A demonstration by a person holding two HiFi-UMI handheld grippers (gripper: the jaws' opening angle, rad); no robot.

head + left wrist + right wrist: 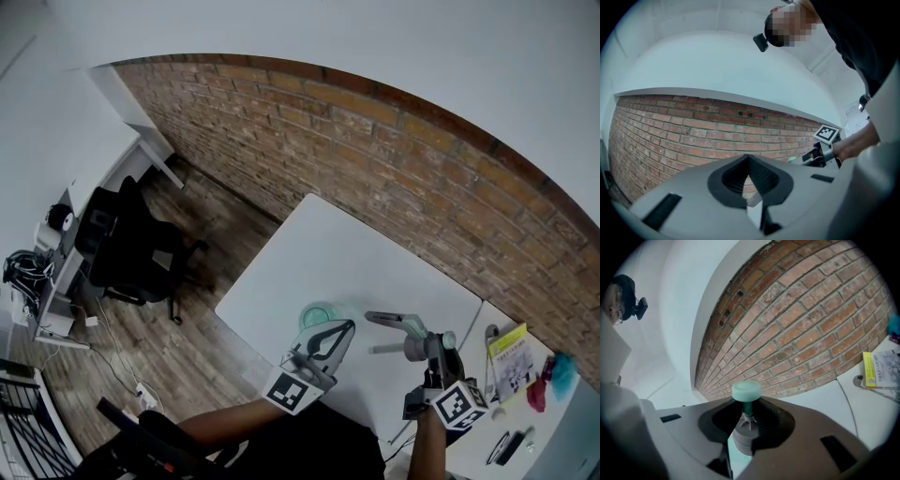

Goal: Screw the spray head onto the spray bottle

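Observation:
My right gripper (434,347) is shut on the grey spray head (406,330), held above the white table (319,253). The head's trigger arm points left and its thin tube (385,349) sticks out below. In the right gripper view the head's grey collar (744,437) sits between the jaws, with its teal nozzle cap (746,391) in front. A translucent teal spray bottle (318,314), seen from above, stands just beyond the tips of my left gripper (341,329). That gripper (749,160) is shut with nothing between its pads. The bottle is hidden in the left gripper view.
A yellow booklet (511,359) and teal and pink items (553,378) lie on the table's right end, with a black object (506,448) near the front. A brick wall (422,178) runs behind the table. A black office chair (131,246) stands at the left.

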